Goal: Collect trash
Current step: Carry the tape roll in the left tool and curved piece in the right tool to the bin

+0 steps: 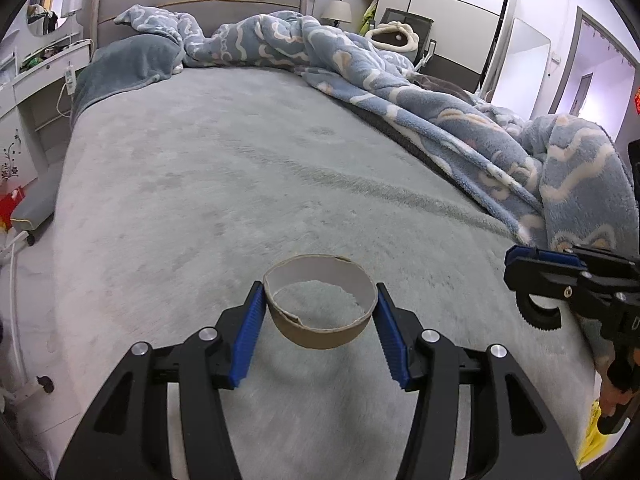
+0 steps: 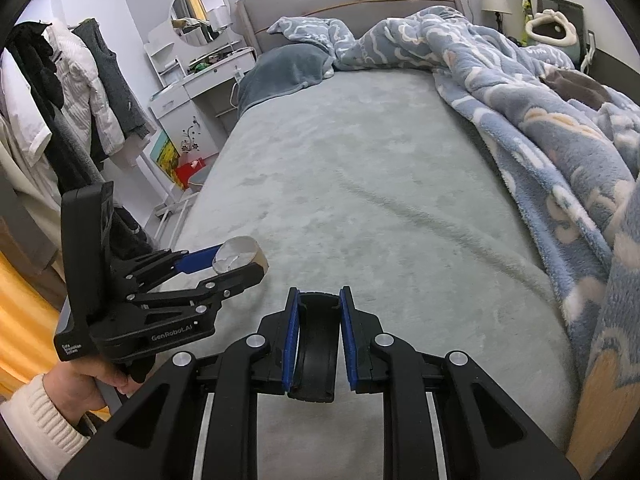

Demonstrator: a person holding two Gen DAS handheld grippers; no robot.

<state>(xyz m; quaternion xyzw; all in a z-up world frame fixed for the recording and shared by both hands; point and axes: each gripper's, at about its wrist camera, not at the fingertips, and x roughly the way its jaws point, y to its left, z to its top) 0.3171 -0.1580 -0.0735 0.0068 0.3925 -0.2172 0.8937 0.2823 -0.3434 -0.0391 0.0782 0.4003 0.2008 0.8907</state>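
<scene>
My left gripper [image 1: 320, 304] is shut on a brown cardboard tape ring [image 1: 320, 320], held above the grey bed sheet [image 1: 240, 168]. The ring sits between the blue pads [image 1: 250, 332], open side up. In the right wrist view the left gripper [image 2: 240, 264] shows at the left with the ring [image 2: 240, 254] in it. My right gripper [image 2: 319, 300] is shut on a curved black plastic piece [image 2: 318, 352], gripped between its blue pads [image 2: 291, 340]. It shows at the right edge of the left wrist view [image 1: 520, 264] with the black piece [image 1: 538, 310] hanging below.
A blue patterned blanket [image 1: 420, 92] is bunched along the bed's right side and head. A grey pillow [image 1: 128, 60] lies at the head. A white dresser [image 2: 192, 80] and hanging clothes [image 2: 72, 92] stand left of the bed. A yellow bag [image 1: 596, 432] shows at the lower right.
</scene>
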